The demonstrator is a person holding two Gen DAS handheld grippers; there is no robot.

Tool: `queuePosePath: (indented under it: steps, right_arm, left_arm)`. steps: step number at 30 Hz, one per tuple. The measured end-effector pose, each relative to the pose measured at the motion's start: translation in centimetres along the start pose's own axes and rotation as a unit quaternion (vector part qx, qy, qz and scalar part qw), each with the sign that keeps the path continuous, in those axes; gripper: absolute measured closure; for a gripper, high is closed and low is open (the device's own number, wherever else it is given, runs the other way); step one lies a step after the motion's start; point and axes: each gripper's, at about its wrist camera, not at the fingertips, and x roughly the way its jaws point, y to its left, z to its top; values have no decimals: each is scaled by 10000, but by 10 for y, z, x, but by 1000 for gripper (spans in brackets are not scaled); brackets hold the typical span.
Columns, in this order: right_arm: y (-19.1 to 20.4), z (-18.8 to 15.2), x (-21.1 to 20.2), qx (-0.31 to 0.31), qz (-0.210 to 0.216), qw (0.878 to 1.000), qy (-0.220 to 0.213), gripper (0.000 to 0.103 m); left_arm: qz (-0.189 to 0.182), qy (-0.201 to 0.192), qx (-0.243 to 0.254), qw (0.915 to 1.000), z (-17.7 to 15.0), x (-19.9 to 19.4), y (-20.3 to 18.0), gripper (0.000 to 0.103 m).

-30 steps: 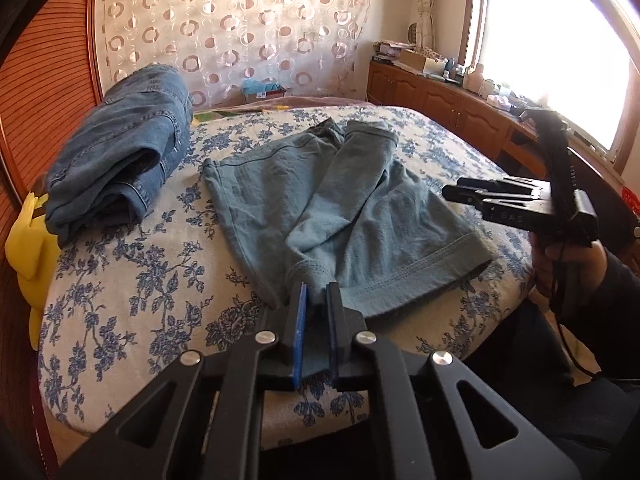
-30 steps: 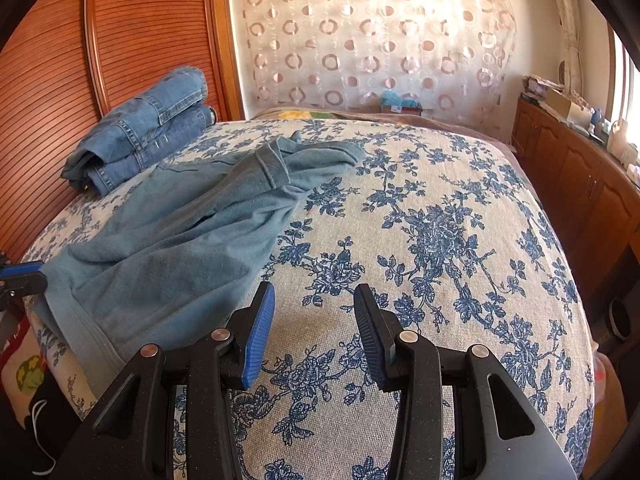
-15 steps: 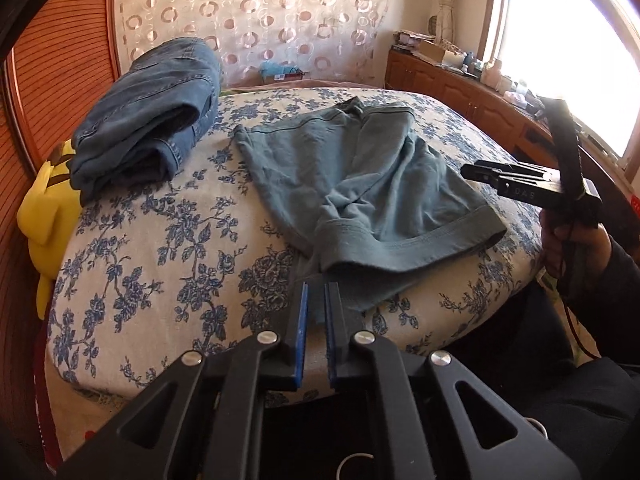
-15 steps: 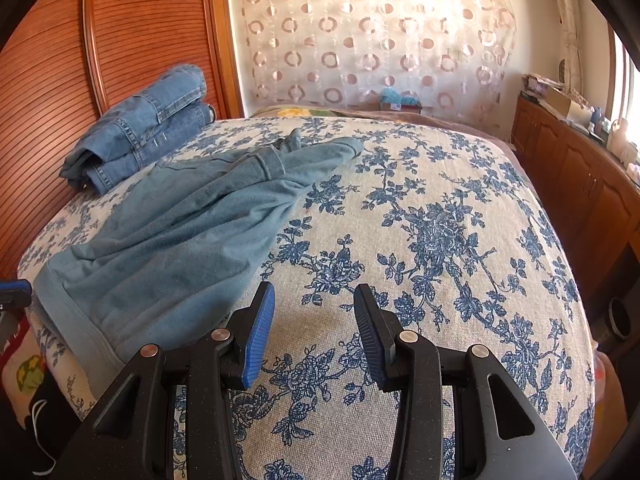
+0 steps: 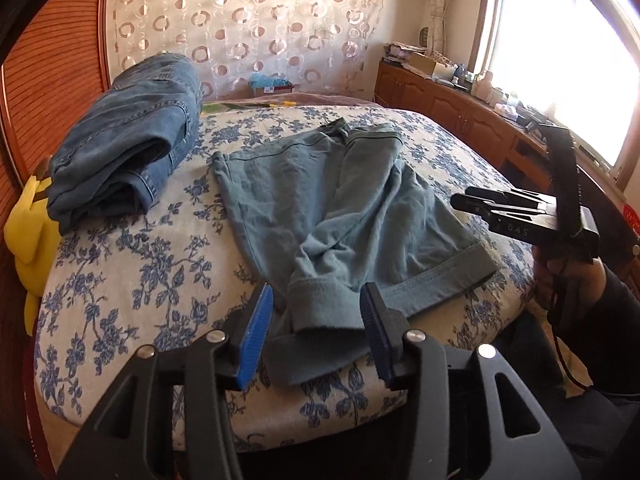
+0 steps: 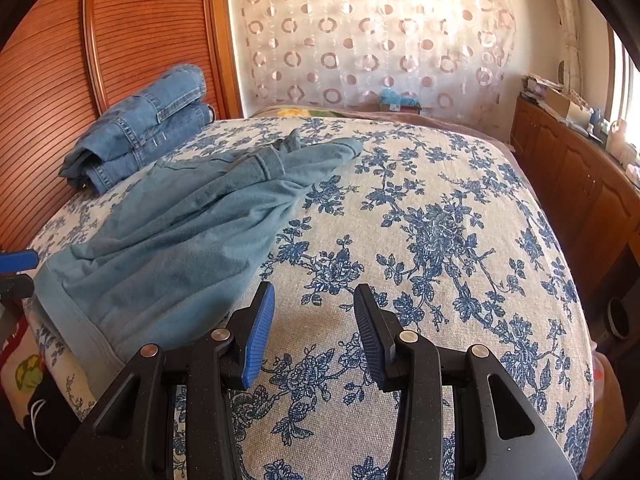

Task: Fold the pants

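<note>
Floral-sheeted bed (image 5: 120, 280): crumpled teal cotton shorts (image 5: 340, 216) mid-frame, leg cuff between opening left gripper (image 5: 316, 330) fingers, untouched; right gripper (image 6: 314, 332) fingers apart, empty.

A yellow plush toy (image 5: 30, 236) (mostly hidden) sits behind the bed edge.

One pair of light blue-green pants (image 5: 336, 216), spread on the bed. One stack of folded denim jeans (image 5: 124, 148), in which two garments can be told apart from the right wrist view. One floral bedspread (image 6: 420, 240). One yellow plush toy (image 5: 28, 240) at the bed's edge. Two grippers: left gripper (image 5: 316, 320), right gripper (image 6: 314, 328). One patterned curtain (image 6: 372, 32).
</note>
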Motion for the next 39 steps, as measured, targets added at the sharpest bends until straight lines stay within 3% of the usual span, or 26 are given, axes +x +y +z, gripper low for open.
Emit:
queuePosePath:
  steps: [4, 6, 10, 16, 20, 23, 29, 33, 39]
  right_arm:
    - [0, 0, 0, 2, -2, 10000, -6, 62]
    - [0, 0, 0, -2, 1, 10000, -5, 62]
    - [-1, 0, 0, 6, -1, 10000, -15, 62]
    - [-1, 1, 0, -2, -10, 10000, -7, 62]
    - [-1, 1, 0, 1, -14, 10000, -7, 62]
    - [-1, 1, 0, -4, -19, 10000, -4, 62]
    - [-2, 1, -1, 5, -27, 10000, -20, 62]
    - [-2, 1, 0, -6, -31, 10000, -18, 62]
    - [-1, 1, -1, 4, -46, 10000, -31, 62]
  left_arm:
    - [39, 29, 20, 10000, 1, 9, 1, 59]
    - [22, 122, 76, 9999, -1, 13, -1, 65]
    - [76, 101, 194, 9997, -6, 15, -4, 94]
    - [-59, -196, 203, 9996, -2, -8, -9, 98]
    - [-142, -182, 108, 9997, -5, -23, -9, 98]
    - [-2, -65, 92, 9999, -12, -27, -5, 98]
    - [122, 234, 9, 9997, -26, -12, 4, 97]
    - [101, 193, -36, 9998, -24, -12, 5, 89]
    - [66, -19, -99, 9999, -14, -20, 9, 69]
